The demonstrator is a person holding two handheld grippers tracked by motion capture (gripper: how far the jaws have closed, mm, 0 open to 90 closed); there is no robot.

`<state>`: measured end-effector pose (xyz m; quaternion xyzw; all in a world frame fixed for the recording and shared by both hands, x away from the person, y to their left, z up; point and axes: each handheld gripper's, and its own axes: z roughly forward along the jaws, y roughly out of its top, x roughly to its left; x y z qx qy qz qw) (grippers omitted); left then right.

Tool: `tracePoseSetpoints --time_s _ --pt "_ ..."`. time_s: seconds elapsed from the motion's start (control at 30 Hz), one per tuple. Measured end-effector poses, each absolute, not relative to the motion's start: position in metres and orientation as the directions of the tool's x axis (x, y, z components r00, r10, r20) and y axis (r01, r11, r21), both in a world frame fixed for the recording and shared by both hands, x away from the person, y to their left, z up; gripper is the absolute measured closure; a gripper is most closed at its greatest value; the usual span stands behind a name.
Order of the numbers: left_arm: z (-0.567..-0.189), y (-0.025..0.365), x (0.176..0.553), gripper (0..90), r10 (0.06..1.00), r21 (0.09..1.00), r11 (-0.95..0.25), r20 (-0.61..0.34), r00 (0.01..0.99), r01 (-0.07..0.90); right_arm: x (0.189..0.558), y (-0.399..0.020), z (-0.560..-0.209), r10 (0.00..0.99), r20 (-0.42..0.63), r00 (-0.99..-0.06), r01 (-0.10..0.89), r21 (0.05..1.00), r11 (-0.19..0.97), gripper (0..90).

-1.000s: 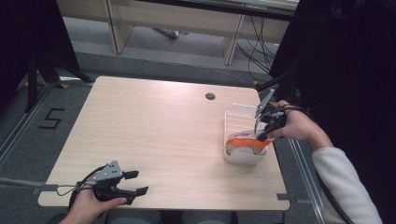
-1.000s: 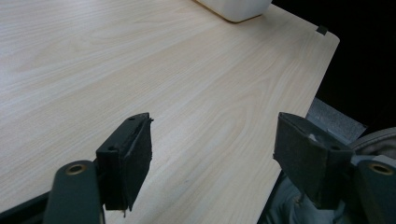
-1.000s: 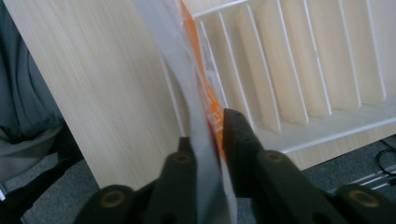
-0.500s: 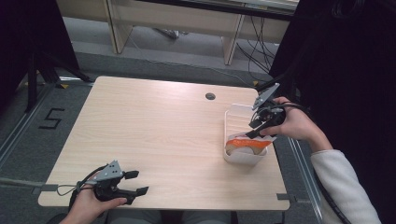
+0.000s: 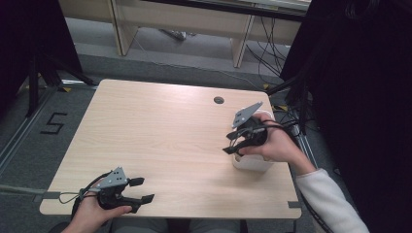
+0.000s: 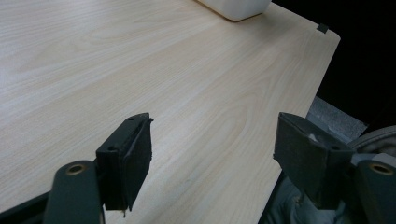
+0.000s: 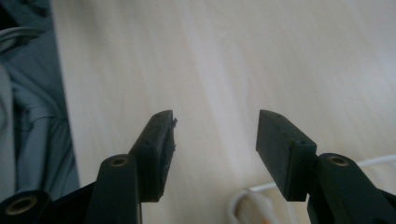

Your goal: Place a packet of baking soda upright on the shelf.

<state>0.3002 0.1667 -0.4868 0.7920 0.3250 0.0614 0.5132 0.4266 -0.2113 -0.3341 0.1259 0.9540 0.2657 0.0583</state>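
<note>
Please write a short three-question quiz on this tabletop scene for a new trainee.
1. True or false: the right gripper has something clamped between its jaws.
2. The left gripper is over which part of the table? A) the far edge, B) the near left corner, C) the middle.
3. What stands on the table under the person's right hand?

Key
1. False: its jaws have just been opening, and the right gripper view shows nothing between them.
2. B.
3. A white container, near the table's right edge.
</note>
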Motion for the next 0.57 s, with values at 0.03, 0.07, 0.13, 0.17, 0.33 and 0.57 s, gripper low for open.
tracePoseSetpoints --time_s 0.03,0.07,0.13,0.17,0.33,0.57 --pt "-0.487 0.167 0.3 27.0 0.578 0.853 -0.262 -0.236 0.781 0.451 0.422 -0.206 -0.341 0.245 -0.034 -0.969 0.193 0.516 0.835 47.9" --pt "-0.487 0.167 0.3 27.1 0.578 0.853 -0.262 -0.235 0.781 0.451 0.413 -0.198 -0.356 0.219 -0.019 -0.976 0.179 0.507 0.843 48.6" --pt "-0.487 0.167 0.3 27.0 0.578 0.853 -0.263 -0.236 0.781 0.452 0.408 -0.194 -0.363 0.201 -0.033 -0.979 0.157 0.509 0.847 50.4" --pt "-0.487 0.167 0.3 27.1 0.579 0.852 -0.263 -0.235 0.781 0.452 0.396 -0.186 -0.377 0.179 -0.069 -0.981 0.121 0.501 0.857 49.1" --pt "-0.488 0.166 0.3 27.0 0.577 0.857 -0.255 -0.237 0.782 0.448 0.37 -0.177 -0.413 0.151 0.014 -0.988 0.138 0.49 0.86 49.7" --pt "-0.487 0.166 0.301 27.0 0.573 0.85 -0.269 -0.237 0.784 0.453 0.355 -0.181 -0.451 0.164 0.093 -0.982 0.188 0.48 0.857 50.0"
